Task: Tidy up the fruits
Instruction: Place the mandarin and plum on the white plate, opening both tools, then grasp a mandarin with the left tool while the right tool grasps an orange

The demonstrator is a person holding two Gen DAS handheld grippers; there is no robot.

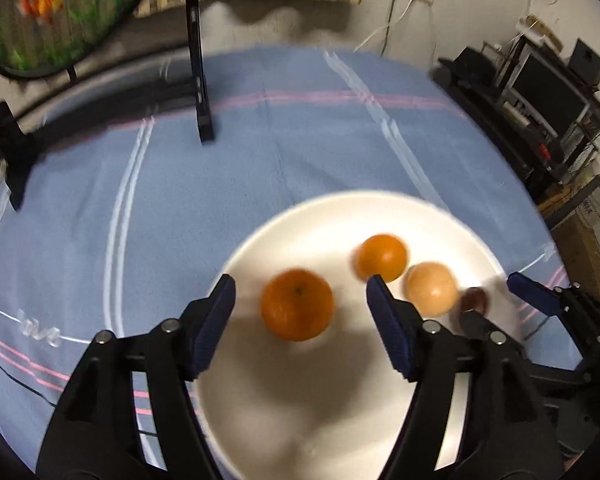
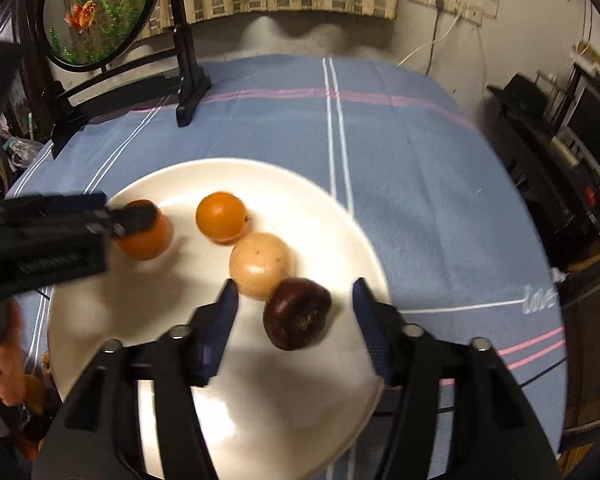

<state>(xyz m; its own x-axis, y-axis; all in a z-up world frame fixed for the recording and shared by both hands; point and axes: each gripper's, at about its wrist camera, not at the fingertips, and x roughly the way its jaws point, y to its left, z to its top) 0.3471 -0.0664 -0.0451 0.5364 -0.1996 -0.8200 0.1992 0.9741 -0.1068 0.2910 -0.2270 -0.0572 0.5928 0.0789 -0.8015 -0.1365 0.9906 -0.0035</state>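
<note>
Blue striped cloth [image 2: 420,184] covered your worktop, with a round goldfish panel on a black stand [image 2: 96,12] at the far edge. White plate [image 1: 340,420] held four fruits: large orange [image 1: 297,304], smaller orange [image 1: 382,257], pale tan fruit [image 1: 431,289] touching it, dark maroon fruit [image 2: 297,313] touching the tan one. Your left claw [image 1: 300,304] stood open, fingers either side of the large orange, apart from it. Your right claw [image 2: 294,304] stood open around the maroon fruit, not touching it.
</note>
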